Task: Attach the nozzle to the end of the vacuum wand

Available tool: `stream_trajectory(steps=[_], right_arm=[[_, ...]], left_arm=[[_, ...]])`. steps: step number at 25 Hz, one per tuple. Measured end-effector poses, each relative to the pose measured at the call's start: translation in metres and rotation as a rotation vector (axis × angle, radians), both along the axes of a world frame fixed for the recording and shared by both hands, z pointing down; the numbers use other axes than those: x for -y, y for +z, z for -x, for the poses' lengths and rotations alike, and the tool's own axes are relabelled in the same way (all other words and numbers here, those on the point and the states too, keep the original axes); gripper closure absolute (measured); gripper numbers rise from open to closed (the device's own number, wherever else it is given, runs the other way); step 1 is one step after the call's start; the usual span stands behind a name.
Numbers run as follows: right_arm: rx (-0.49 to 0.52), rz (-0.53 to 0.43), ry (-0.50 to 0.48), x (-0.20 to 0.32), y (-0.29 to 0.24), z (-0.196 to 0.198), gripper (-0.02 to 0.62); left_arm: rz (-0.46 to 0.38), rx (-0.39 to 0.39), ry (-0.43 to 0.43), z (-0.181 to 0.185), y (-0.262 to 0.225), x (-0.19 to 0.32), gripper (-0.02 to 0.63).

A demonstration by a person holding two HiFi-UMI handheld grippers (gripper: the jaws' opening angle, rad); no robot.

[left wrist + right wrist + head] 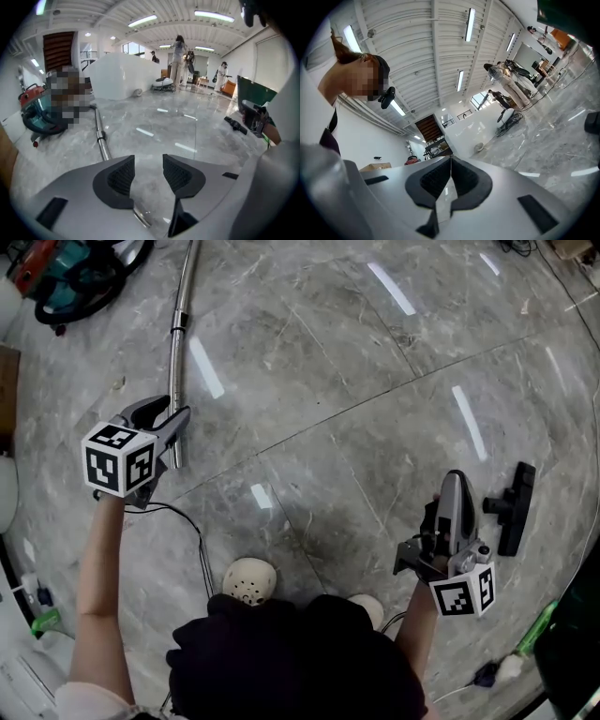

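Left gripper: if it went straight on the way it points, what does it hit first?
Probably the floor: bare marble shows through the open gap of the left gripper. The vacuum wand runs under the jaw at that view's left, so that jaw may clip it first. Depth is unclear.

Head view looks steeply down, sharing the wand (177, 343) (100, 136) with left gripper view.

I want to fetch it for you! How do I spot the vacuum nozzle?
Look at the grey marble floor, on the side of the right gripper. Beside that gripper lies the nozzle: the only black, T-shaped piece there, unlike the long shiny metal wand far across.
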State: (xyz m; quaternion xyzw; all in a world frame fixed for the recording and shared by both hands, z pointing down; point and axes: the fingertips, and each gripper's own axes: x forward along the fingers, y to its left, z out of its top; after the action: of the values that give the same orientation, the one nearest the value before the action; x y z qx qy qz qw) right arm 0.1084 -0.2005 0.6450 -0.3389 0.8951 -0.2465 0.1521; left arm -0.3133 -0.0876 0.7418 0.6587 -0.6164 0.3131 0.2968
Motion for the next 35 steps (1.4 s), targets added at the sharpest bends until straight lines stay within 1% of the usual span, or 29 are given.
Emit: stream_trajectory(steps=[3, 4, 6, 8, 11, 14, 16, 19, 21, 26, 29, 35], right_arm=[[-0.014, 0.007, -0.008, -0.001, 0.002, 0.002, 0.580], [-0.020, 0.009, -0.008, 0.000, 0.003, 0.001, 0.580], [-0.029, 0.013, -0.002, 0.000, 0.005, -0.001, 0.580], [-0.038, 0.018, 0.003, -0.001, 0.007, -0.002, 0.580], [-0.062, 0.020, 0.006, -0.002, 0.008, -0.004, 0.580], [-0.081, 0.021, 0.013, -0.003, 0.010, -0.008, 0.580], [-0.094, 0.022, 0.019, -0.003, 0.012, -0.010, 0.580], [-0.101, 0.029, 0.022, -0.003, 0.015, -0.010, 0.580], [-0.102, 0.032, 0.019, -0.003, 0.015, -0.008, 0.580], [-0.093, 0.044, 0.007, -0.005, 0.019, -0.001, 0.580], [-0.105, 0.038, -0.007, -0.008, 0.019, 0.005, 0.580], [-0.104, 0.029, 0.003, -0.008, 0.015, 0.001, 0.580]], left_arm=[[0.151, 0.014, -0.067, 0.038, 0.040, -0.016, 0.419], [0.190, 0.019, -0.094, 0.050, 0.052, -0.019, 0.416], [0.238, 0.042, -0.137, 0.071, 0.069, -0.018, 0.416], [0.281, 0.049, -0.173, 0.087, 0.085, -0.016, 0.416], [0.339, 0.018, -0.234, 0.105, 0.111, -0.017, 0.416], [0.355, -0.072, -0.294, 0.110, 0.127, -0.013, 0.414], [0.368, -0.106, -0.300, 0.107, 0.135, -0.009, 0.414], [0.418, -0.102, -0.277, 0.103, 0.146, -0.008, 0.414], [0.435, -0.098, -0.278, 0.103, 0.148, -0.009, 0.413], [0.423, -0.126, -0.318, 0.100, 0.149, -0.006, 0.413], [0.402, -0.200, -0.329, 0.085, 0.147, 0.002, 0.417], [0.386, -0.291, -0.302, 0.050, 0.141, 0.015, 0.416]])
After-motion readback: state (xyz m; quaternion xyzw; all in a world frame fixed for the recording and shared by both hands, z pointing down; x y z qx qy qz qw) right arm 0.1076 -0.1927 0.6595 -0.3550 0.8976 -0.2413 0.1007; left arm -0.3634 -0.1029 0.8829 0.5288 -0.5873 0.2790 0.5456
